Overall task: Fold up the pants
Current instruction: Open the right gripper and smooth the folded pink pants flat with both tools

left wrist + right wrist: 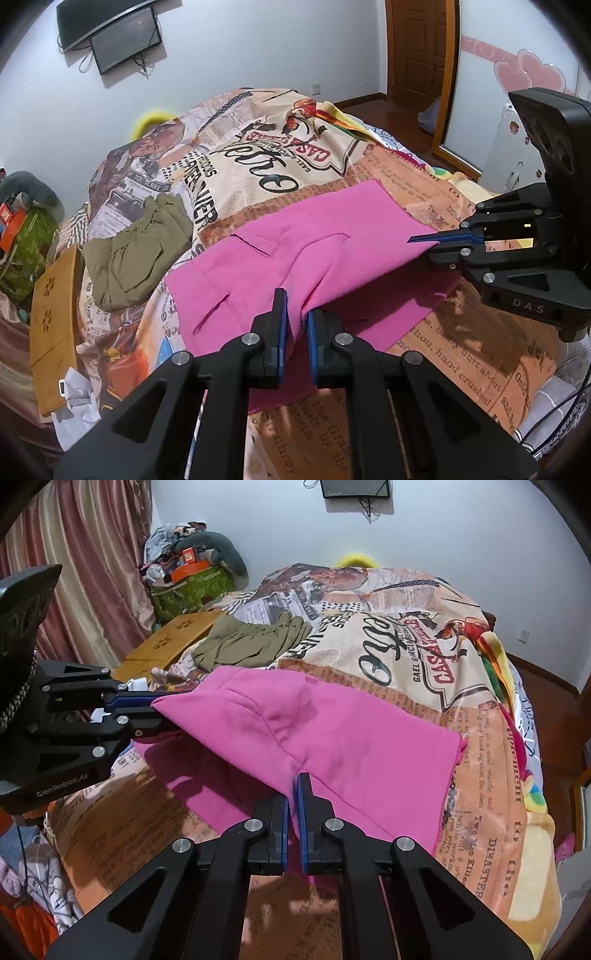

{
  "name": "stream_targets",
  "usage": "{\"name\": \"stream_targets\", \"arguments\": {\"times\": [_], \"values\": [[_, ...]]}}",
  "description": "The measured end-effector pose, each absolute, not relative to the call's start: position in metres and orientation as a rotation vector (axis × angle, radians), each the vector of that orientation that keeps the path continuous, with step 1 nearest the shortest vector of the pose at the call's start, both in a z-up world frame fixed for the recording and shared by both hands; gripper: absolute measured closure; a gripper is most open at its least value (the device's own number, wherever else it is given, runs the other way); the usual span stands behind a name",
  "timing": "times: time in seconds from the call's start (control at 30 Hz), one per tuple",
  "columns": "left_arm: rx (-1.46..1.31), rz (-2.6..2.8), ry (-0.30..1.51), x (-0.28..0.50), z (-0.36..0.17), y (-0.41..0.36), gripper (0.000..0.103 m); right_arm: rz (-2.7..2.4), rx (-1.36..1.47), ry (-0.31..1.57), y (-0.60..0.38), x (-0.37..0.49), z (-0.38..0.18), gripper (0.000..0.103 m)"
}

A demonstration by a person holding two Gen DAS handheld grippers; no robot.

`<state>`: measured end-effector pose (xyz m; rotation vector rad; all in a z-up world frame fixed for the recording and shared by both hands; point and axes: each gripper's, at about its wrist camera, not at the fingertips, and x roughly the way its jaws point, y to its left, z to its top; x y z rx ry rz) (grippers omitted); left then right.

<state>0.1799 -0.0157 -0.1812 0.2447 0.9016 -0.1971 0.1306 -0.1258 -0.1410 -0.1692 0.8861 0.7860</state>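
Spread over a bed, a blanket (280, 162) printed with newspaper text and lettering is seen against white walls, with a wall-mounted screen (125, 40) above. Each claw is shown pinching the pink pants (295, 243). In the left wrist view, the left claw (296, 325) is closed on a raised ridge of pink cloth gathered between its blue-padded fingers (282, 325). At the right edge of that view, the right claw (424, 242) is seen clamped flat on another edge of the same garment. The held edge is lifted clear of the blanket, with a lower layer of pink cloth and shadow visible beneath it, while the far part of the pants lies on the blanket. A welt pocket and a slit are visible on the upper face. Beyond the pants, toward the left, an olive green garment (136, 251) lies crumpled on the blanket, apart from the pink cloth. Beside it, a brown cardboard sheet (55, 332) with flower-shaped cutouts is seen at the bed's edge. A wooden door (417, 48) is visible in the corner.
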Motion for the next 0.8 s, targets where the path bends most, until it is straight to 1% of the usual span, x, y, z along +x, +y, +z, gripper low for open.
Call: {"name": "stream_targets", "arguments": {"times": [0.2, 0.33, 0.4, 0.43, 0.47, 0.5, 0.53, 0.57, 0.6, 0.63, 0.7, 0.8], "values": [[0.234, -0.203, 0.96, 0.178, -0.199, -0.015, 0.093, 0.781, -0.167, 0.94, -0.123, 0.13, -0.156, 0.099], [0.229, -0.21, 0.994, 0.176, -0.208, -0.013, 0.092, 0.786, -0.163, 0.976, -0.12, 0.13, -0.162, 0.096], [0.215, -0.21, 1.015, 0.176, -0.211, -0.01, 0.088, 0.78, -0.162, 0.993, -0.119, 0.13, -0.164, 0.096], [0.206, -0.212, 1.025, 0.175, -0.212, -0.009, 0.086, 0.776, -0.159, 1.005, -0.119, 0.13, -0.165, 0.093], [0.194, -0.216, 1.032, 0.175, -0.213, -0.007, 0.08, 0.776, -0.155, 1.016, -0.12, 0.13, -0.166, 0.092], [0.183, -0.216, 1.036, 0.174, -0.213, -0.005, 0.07, 0.775, -0.15, 1.022, -0.12, 0.129, -0.167, 0.089], [0.172, -0.215, 1.037, 0.172, -0.212, -0.002, 0.064, 0.773, -0.15, 1.022, -0.121, 0.127, -0.167, 0.086], [0.163, -0.213, 1.032, 0.171, -0.211, -0.001, 0.054, 0.774, -0.15, 1.021, -0.121, 0.125, -0.167, 0.084], [0.16, -0.206, 1.023, 0.169, -0.209, 0.001, 0.048, 0.775, -0.149, 1.022, -0.122, 0.123, -0.167, 0.078], [0.162, -0.198, 1.015, 0.167, -0.207, 0.003, 0.046, 0.773, -0.147, 1.022, -0.123, 0.122, -0.167, 0.073], [0.16, -0.181, 1.007, 0.164, -0.203, 0.008, 0.046, 0.767, -0.14, 1.02, -0.126, 0.119, -0.165, 0.069], [0.104, -0.172, 1.013, 0.163, -0.197, 0.021, 0.044, 0.751, -0.114, 1.012, -0.133, 0.117, -0.159, 0.068]]}}
